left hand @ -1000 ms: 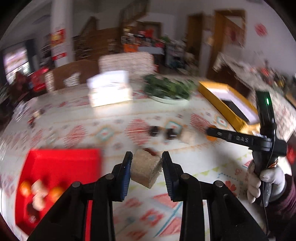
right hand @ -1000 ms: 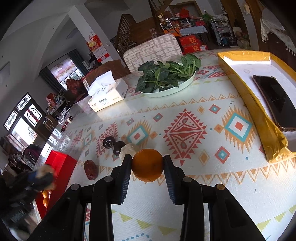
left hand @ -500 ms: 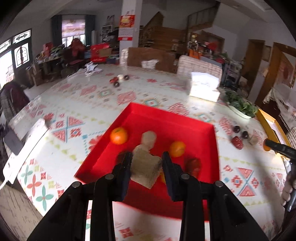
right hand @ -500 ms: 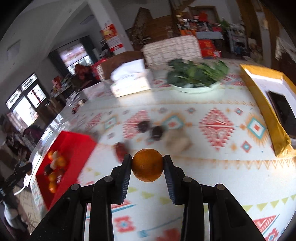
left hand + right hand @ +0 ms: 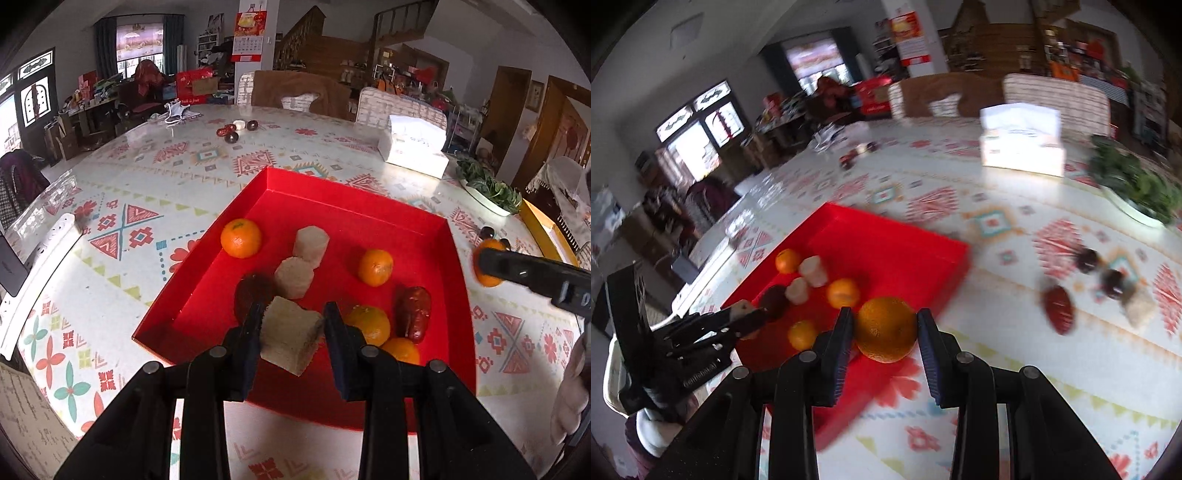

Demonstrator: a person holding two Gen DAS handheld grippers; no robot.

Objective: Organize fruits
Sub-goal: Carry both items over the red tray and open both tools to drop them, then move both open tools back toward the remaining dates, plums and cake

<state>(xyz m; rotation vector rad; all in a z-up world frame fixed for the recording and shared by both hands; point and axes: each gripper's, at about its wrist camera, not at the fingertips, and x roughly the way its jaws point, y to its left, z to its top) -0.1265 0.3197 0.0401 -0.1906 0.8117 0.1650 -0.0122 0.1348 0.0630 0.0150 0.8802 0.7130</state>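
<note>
My left gripper (image 5: 291,330) is shut on a beige cut fruit chunk (image 5: 290,334) and holds it above the near part of the red tray (image 5: 354,201). The tray holds several oranges (image 5: 241,238), two pale chunks (image 5: 312,242) and dark red fruits (image 5: 413,314). My right gripper (image 5: 884,332) is shut on an orange (image 5: 886,328), above the tray's right edge (image 5: 955,266). The right gripper also shows in the left wrist view (image 5: 491,264). The left gripper shows in the right wrist view (image 5: 742,317) at the tray's left.
Loose fruits lie on the patterned tablecloth right of the tray: a red one (image 5: 1058,304), two dark ones (image 5: 1087,260) and a beige chunk (image 5: 1139,306). A tissue box (image 5: 413,149), a plate of greens (image 5: 487,190), a yellow box (image 5: 543,229) and more small fruits (image 5: 236,129) stand farther back.
Both grippers have swung left from the loose fruits to the red tray, each still holding its fruit. The left one now hangs lower over the tray.
</note>
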